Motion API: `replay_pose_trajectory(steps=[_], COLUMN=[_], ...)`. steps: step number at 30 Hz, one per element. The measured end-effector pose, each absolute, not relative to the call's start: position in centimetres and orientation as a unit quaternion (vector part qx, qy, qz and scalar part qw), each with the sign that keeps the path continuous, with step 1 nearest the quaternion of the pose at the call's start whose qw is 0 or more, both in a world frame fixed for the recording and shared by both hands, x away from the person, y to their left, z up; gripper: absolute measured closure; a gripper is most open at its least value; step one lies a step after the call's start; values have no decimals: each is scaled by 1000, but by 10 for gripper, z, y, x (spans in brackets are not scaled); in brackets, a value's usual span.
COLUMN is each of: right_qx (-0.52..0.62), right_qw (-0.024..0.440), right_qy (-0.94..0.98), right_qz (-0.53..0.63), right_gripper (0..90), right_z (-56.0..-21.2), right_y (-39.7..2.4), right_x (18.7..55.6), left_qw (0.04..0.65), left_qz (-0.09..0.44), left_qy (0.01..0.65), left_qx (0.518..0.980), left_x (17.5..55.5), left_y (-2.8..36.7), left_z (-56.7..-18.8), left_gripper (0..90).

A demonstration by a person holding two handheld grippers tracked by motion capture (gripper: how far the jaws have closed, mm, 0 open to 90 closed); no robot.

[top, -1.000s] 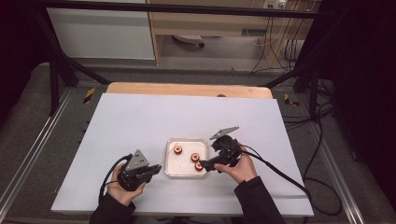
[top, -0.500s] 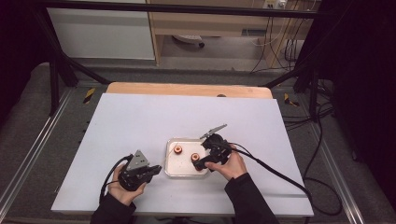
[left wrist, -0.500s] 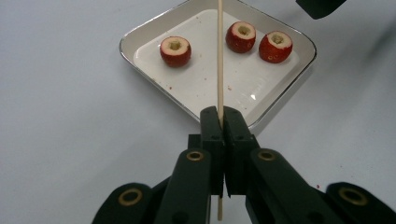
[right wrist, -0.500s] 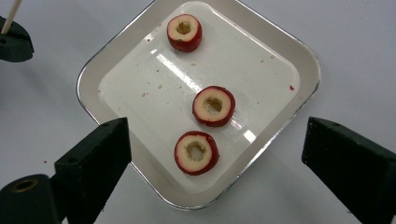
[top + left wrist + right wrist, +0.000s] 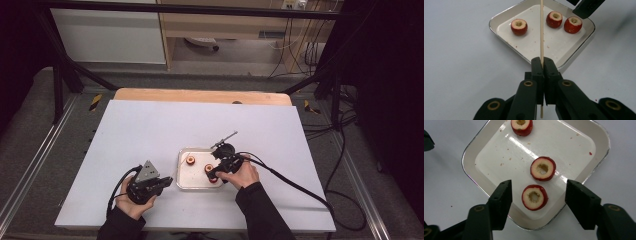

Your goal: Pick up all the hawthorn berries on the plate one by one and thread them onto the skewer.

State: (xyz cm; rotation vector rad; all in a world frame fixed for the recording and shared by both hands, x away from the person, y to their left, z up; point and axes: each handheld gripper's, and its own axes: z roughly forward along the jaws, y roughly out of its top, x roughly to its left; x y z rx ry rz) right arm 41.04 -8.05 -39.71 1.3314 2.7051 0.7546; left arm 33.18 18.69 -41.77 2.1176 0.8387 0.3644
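Nearest cored fruit (image 5: 534, 197): red skin, pale flesh, hole through the middle, lying in the near right part of the white tray (image 5: 584, 147). It sits between the jaws of the right gripper (image 5: 537, 200), pads clear of it on both sides, no contact. Those jaws have just been closing but still stand apart, so nothing is grasped.

Second cored fruit (image 5: 543, 168) lies just beyond the first, close but apart from it. Third fruit (image 5: 521, 126) is at the far left of the tray, well apart from the other two. All three sit hole-up. Small red and brown crumbs dot the tray floor.

From above, the tray (image 5: 186, 185) sits near the middle of the near half of the white table (image 5: 150, 130), with the right gripper (image 5: 216, 175) over its right side, the hand (image 5: 242, 172) behind it and its cable trailing off right.

Left gripper (image 5: 543, 61): jaws clenched on a thin wooden skewer (image 5: 541, 30). The skewer runs straight out past the jaw tips toward the tray, passing between the lone fruit (image 5: 519, 26) and the pair; a short stub pokes out behind the pads. From above, the left gripper (image 5: 165, 181) rests just left of the tray, near the table's near edge.
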Motion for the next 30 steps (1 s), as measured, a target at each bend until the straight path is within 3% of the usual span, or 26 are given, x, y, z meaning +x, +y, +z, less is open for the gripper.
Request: replay_pose_trajectory(steps=[4, 30], right_qx=[430, 441], right_qw=[-4, -32], right_qy=[872, 874], right_qz=[232, 202], right_gripper=[453, 597], right_z=[-403, -417], right_y=[-77, -74], right_x=[411, 421], left_qw=[405, 403], left_qz=[144, 141], left_qy=[332, 331], left_qx=[840, 841], left_x=[332, 332], left_y=[186, 185], left_z=[-418, -418], left_gripper=[881, 882])
